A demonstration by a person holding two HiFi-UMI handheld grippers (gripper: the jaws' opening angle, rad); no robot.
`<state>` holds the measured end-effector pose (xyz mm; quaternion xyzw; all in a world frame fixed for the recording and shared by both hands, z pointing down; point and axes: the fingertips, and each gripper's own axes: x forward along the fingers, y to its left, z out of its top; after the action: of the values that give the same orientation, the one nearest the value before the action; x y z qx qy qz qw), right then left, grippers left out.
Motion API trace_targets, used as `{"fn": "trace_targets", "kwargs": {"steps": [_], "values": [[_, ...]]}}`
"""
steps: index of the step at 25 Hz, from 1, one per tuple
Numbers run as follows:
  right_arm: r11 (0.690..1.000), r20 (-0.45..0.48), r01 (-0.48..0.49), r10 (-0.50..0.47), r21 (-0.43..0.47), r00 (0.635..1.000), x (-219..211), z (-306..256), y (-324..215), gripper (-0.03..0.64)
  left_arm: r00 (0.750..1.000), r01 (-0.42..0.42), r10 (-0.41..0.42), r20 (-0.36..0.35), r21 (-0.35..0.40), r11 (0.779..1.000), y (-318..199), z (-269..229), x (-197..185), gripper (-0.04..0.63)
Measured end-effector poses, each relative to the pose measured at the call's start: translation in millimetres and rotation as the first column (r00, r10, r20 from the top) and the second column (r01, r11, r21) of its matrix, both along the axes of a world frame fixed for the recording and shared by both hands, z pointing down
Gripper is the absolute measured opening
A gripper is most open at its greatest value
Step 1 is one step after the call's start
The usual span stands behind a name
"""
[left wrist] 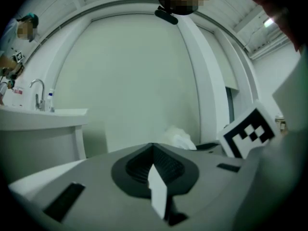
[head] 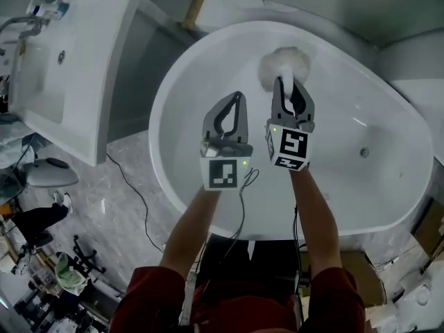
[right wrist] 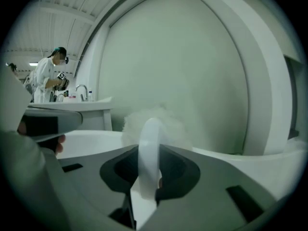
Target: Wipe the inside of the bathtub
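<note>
The white oval bathtub (head: 187, 75) fills the middle of the head view. My right gripper (head: 285, 83) is shut on the white handle (right wrist: 150, 148) of a fluffy white duster (head: 284, 64), whose head (right wrist: 156, 121) rests against the tub's far inner wall near the rim. My left gripper (head: 238, 97) hovers over the tub just left of the right one, with its jaws shut and nothing between them. In the left gripper view its shut tips (left wrist: 153, 146) point at the far wall, with the duster (left wrist: 179, 137) and the right gripper's marker cube (left wrist: 248, 131) to the right.
A white washbasin (head: 69, 68) with a tap (head: 21, 22) stands left of the tub. The drain (head: 364, 153) sits in the tub floor at right. A thin cable (head: 132, 186) runs over the marble floor. A person (right wrist: 50, 81) stands far off beyond the basin.
</note>
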<state>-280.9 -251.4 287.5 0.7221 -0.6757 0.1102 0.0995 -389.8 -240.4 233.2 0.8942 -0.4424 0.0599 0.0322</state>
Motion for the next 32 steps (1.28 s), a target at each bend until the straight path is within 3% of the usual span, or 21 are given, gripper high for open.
{"fn": "trace_targets", "kwargs": {"steps": [4, 8, 12, 15, 18, 21, 25, 32], "values": [[0.997, -0.016, -0.047, 0.048, 0.059, 0.999, 19.4, -75.5, 37.4, 0.092, 0.999, -0.052, 0.053, -0.005, 0.040, 0.998, 15.0, -57.1, 23.2, 0.015], [0.992, -0.033, -0.097, 0.100, 0.078, 0.994, 40.8, -145.2, 85.1, 0.092, 0.993, -0.091, 0.096, -0.063, 0.070, 0.993, 46.7, -113.9, 40.0, 0.015], [0.985, -0.019, -0.137, 0.139, 0.102, 0.990, 46.7, -203.2, 141.6, 0.092, 0.990, -0.130, 0.133, -0.052, 0.051, 0.990, 95.3, -150.9, 44.0, 0.015], [0.982, -0.035, -0.149, 0.154, 0.118, 0.987, 49.1, -234.3, 182.7, 0.092, 0.983, -0.171, 0.176, -0.056, 0.089, 0.981, 133.4, -181.2, 51.6, 0.015], [0.983, -0.058, -0.141, 0.149, 0.122, 0.987, 43.2, -259.2, 228.5, 0.092, 0.977, -0.198, 0.203, -0.062, 0.080, 0.977, 176.1, -207.2, 48.0, 0.015], [0.976, -0.055, -0.159, 0.168, 0.146, 0.984, 41.4, -286.5, 269.9, 0.092, 0.970, -0.234, 0.240, -0.045, 0.109, 0.966, 208.5, -239.1, 46.4, 0.015], [0.965, -0.040, -0.188, 0.199, 0.182, 0.979, 36.6, -325.4, 336.6, 0.092, 0.953, -0.282, 0.294, -0.072, 0.142, 0.949, 264.7, -279.4, 44.2, 0.015], [0.950, -0.084, -0.196, 0.222, 0.243, 0.971, 10.4, -373.8, 447.5, 0.092, 0.932, -0.326, 0.349, -0.098, 0.191, 0.926, 365.4, -324.2, 19.2, 0.015]]}}
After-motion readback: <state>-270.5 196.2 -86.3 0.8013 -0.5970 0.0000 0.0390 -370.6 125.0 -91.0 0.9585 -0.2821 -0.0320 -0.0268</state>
